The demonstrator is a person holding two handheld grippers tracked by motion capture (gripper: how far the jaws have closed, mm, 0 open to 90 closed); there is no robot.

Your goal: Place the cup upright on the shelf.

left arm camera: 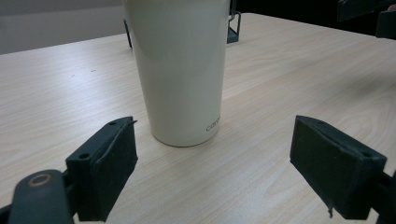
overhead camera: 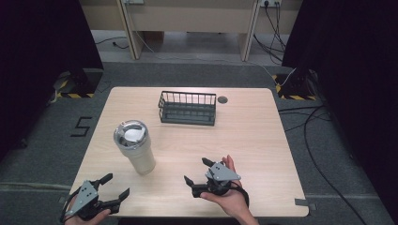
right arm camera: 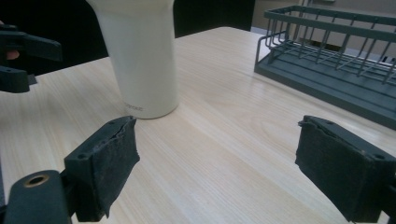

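A cream tumbler with a shiny metal lid stands upright on the left half of the wooden table. In the left gripper view the tumbler rises just beyond the open jaws. My left gripper hovers at the table's front left corner, open and empty. My right gripper is held at the front middle, open, with nothing between its jaws. From the right gripper view the tumbler stands ahead to the left and the rack to the right.
A dark wire dish rack sits at the back middle of the table, with a small round cable hole beside it. Cables trail on the floor to the right. Black curtains flank both sides.
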